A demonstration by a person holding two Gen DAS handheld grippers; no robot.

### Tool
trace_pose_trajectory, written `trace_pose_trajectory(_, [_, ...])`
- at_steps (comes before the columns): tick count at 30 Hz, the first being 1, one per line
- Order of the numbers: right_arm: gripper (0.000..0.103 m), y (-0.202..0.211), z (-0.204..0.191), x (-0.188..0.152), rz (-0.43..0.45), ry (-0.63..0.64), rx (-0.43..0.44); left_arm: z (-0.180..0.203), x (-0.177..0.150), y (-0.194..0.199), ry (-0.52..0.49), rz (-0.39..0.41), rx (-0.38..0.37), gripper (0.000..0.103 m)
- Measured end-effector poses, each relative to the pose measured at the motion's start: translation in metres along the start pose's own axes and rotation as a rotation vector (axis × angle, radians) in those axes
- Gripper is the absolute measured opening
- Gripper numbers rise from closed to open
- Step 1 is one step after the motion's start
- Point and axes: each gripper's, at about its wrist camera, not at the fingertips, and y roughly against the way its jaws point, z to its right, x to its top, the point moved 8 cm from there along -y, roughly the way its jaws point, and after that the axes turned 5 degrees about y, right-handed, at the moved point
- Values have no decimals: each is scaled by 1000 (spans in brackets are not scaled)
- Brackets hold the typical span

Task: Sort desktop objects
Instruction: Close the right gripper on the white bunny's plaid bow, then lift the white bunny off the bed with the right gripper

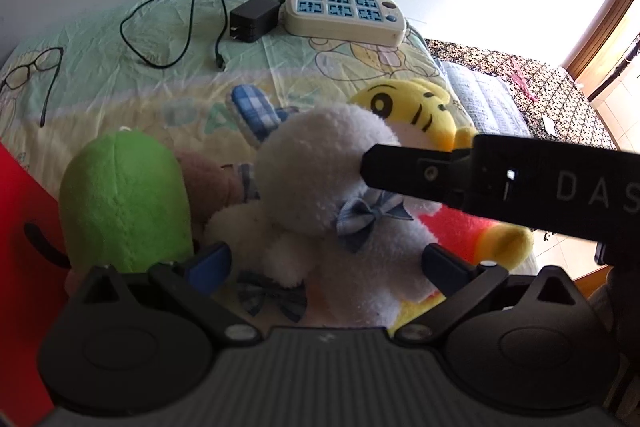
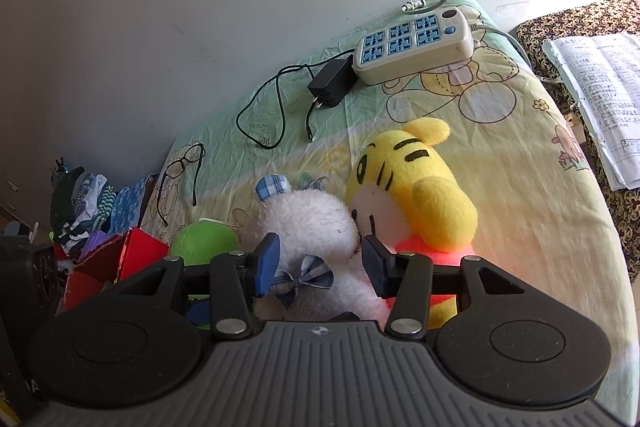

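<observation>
A pile of soft toys lies on a tabletop covered with a pale green and yellow cartoon cloth [image 2: 520,187]. The white plush rabbit [image 1: 324,163] sits in the middle of the pile, toward the near edge, with a blue checked bow [image 1: 358,219] at its neck and a checked ear [image 1: 250,111] pointing toward the far edge. A green plush toy [image 1: 124,203] leans against its left side, and a yellow tiger toy [image 2: 416,187] with a red-orange body presses against its right side. A pinkish toy [image 1: 208,179] shows between the green one and the rabbit.

The left gripper [image 1: 328,263] hovers low over the rabbit with its fingers spread wide, one on each side of the rabbit's body; whether they touch the fur is unclear. The right gripper [image 2: 318,263] also has its fingers apart, flanking the rabbit's neck and bow. In the left wrist view one of the right gripper's fingers reaches in from the right and its tip lies against the rabbit's head.

At the far edge of the tabletop, next to the wall, rests a cream power strip [image 1: 344,13] with blue sockets, and just beside it a black charger [image 1: 254,19] with its thin cord looped on the cloth. A pair of glasses [image 1: 34,75] lies near the left edge. A red box [image 2: 116,263] stands at the left near corner. Printed papers [image 2: 600,95] lie on a dark patterned surface beyond the right edge.
</observation>
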Motion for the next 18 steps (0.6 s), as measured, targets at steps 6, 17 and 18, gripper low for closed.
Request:
trace_pose_trajectory(6, [50,-8,3,1,-13,-2,21,-1,4,-6,10,-20,1,103])
trace_pose_trajectory(17, [51,-22,6,-3,-52,-36,90,-2,11,-13,14,-13,10,103])
trace_pose_trajectory(18, [51,-23,6,-3,-53,-38,93,-2,11,-14,13,-15,13,103])
